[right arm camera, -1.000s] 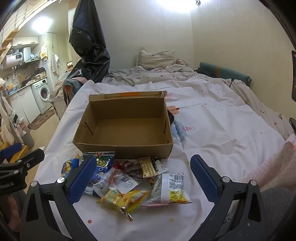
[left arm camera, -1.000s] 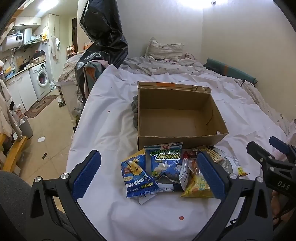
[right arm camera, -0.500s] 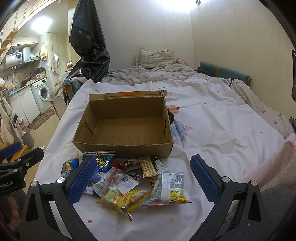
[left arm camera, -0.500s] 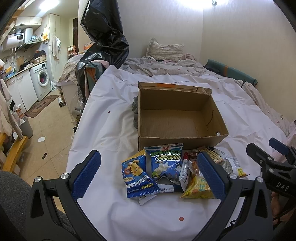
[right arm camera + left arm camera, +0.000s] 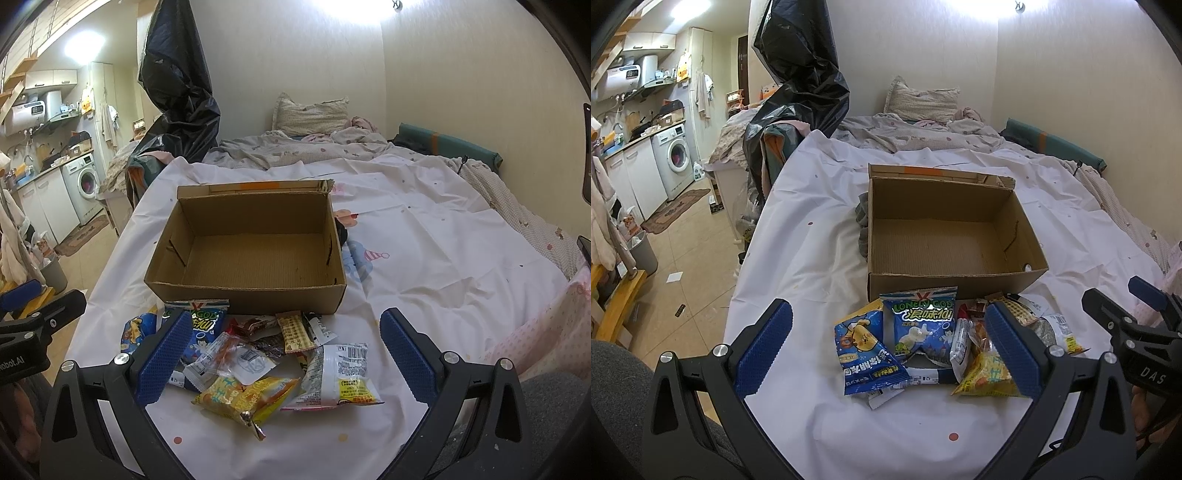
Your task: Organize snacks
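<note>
An empty cardboard box stands open on a white sheet. Just in front of it lies a heap of snack packets: two blue bags, a yellow bag, a white packet with a yellow label, a checked wafer bar and several small wrappers. My left gripper hovers open above the blue bags. My right gripper hovers open over the middle of the heap. Neither holds anything.
The sheet covers a bed with a quilt and pillow at the far end by the wall. A black plastic bag hangs at the left. The bed's left edge drops to a tiled floor with a washing machine.
Both grippers have barely shifted; the views edged slightly closer to the box. The snacks and box lie as before.
</note>
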Demonstrator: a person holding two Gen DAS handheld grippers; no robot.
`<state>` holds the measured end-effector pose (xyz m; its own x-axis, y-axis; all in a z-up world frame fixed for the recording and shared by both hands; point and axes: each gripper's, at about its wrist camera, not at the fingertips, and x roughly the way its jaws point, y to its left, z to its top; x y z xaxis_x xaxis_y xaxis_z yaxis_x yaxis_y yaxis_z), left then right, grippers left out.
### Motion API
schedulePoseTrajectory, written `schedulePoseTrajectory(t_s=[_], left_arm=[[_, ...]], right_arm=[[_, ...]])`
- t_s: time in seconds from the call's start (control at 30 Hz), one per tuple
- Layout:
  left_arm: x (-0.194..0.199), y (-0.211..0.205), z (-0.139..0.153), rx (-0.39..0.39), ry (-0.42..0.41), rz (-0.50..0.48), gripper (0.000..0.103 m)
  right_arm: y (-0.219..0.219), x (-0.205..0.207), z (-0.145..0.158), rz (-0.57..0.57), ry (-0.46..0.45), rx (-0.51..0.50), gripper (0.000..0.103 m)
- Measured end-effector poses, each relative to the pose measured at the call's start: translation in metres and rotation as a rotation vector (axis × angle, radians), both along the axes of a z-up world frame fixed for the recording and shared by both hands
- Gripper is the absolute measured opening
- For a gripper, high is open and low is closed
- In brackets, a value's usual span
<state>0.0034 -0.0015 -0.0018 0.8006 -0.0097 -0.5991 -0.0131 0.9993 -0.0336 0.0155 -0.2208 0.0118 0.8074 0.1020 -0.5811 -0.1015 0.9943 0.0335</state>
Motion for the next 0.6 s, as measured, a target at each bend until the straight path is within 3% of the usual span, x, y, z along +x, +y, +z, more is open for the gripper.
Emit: schedulePoseTrajectory(t_s=[0.6], left_arm=[[-0.0024, -0.001, 0.0034, -0.003, -0.002, -0.004, 0.103]], right_arm=[[-0.0004, -0.0004, -0.0049, -0.012, 0.008, -0.009, 0.103]])
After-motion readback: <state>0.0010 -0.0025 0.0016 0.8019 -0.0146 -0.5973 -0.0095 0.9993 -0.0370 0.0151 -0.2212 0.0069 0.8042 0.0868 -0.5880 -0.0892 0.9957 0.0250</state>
